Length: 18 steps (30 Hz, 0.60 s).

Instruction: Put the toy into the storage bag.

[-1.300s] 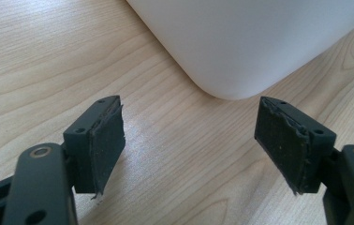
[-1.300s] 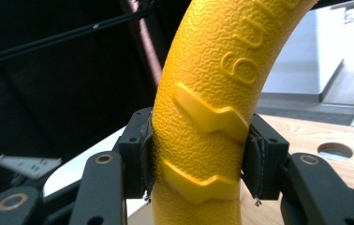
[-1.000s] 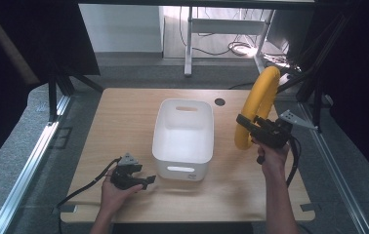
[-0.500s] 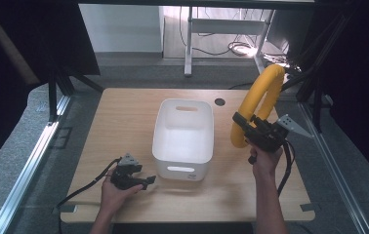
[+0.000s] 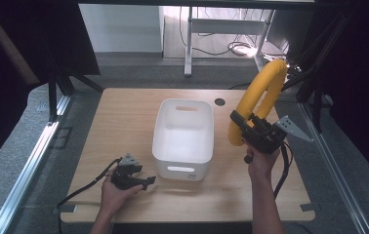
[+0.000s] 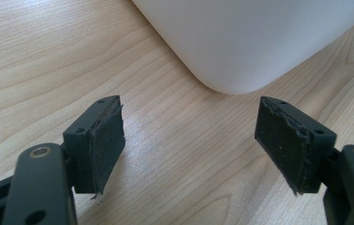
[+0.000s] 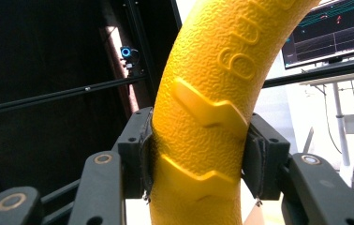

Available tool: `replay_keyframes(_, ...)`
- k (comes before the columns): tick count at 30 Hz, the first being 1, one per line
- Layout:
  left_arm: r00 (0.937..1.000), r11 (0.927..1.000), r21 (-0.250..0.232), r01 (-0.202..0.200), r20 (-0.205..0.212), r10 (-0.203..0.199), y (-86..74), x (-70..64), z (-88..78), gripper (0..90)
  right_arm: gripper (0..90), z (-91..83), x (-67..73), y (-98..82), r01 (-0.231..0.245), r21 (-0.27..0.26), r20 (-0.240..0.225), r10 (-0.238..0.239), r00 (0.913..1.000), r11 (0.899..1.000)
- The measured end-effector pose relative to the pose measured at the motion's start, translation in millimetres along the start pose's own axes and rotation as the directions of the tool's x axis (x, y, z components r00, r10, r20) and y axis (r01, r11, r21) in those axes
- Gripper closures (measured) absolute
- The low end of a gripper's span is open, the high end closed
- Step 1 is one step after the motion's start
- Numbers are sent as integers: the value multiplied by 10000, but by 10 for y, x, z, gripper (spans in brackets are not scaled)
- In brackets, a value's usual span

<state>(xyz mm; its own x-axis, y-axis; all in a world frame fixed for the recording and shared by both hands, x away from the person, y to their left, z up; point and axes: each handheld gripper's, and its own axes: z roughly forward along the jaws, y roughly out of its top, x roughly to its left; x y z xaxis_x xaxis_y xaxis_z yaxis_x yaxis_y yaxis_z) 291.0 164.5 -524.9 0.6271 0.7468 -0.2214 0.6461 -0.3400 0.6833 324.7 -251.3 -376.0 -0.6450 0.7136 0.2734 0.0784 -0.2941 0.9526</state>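
A yellow ring is held upright, clamped between the pads of the right gripper, above the table right of the white bin. The left gripper rests near-left, jaws wide apart, nothing held.

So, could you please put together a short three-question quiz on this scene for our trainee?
1. True or false: the right claw is shut on the yellow ring.
2. The left claw is: A) open above the table, B) gripping the white bin, C) inside the bin.
3. In the high view, on which side of the white bin is the yellow ring held?

Key: 1 true; 2 A; 3 to its right, lifted off the table.
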Motion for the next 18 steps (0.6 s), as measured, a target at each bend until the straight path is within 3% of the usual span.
replay_keyframes(13,10000,10000,23,5,-18,-5,0,1,5,245,507,39,129,62,94,-386,-218,-102,9997,9992)
replay_keyframes(18,10000,10000,35,14,8,-14,-1,0,9,245,506,67,249,128,352,-530,-347,-370,9987,9980)
